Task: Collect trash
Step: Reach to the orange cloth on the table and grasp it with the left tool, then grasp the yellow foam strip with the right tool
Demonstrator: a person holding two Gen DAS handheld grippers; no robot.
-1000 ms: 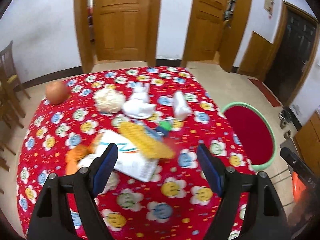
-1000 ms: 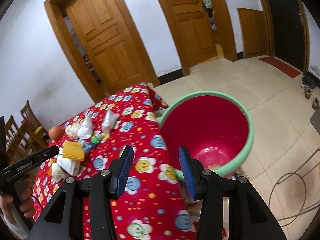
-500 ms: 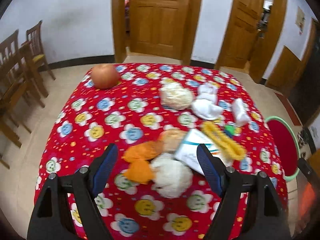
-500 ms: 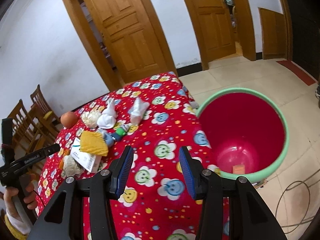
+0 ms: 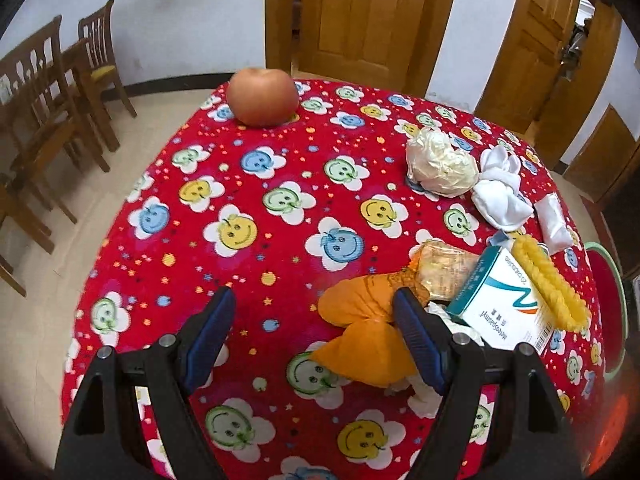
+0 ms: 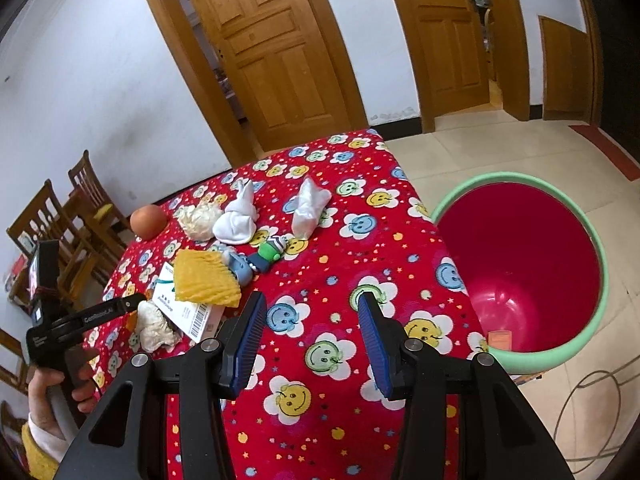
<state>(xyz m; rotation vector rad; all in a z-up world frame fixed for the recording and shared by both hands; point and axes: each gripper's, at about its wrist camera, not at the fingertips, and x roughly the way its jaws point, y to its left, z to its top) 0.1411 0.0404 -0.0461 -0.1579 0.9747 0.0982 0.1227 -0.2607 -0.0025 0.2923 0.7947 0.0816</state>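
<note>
Trash lies in a heap on the bench near the white box: an orange wrapper just beside the box, a yellow sponge resting on it, crumpled white paper at its near corner; the red bin with a green rim stands on the floor, well apart from the box; the left gripper hovers beside the wrapper, fingers apart and empty; the right gripper hangs over bare cloth between box and bin, fingers apart, holding nothing.
</note>
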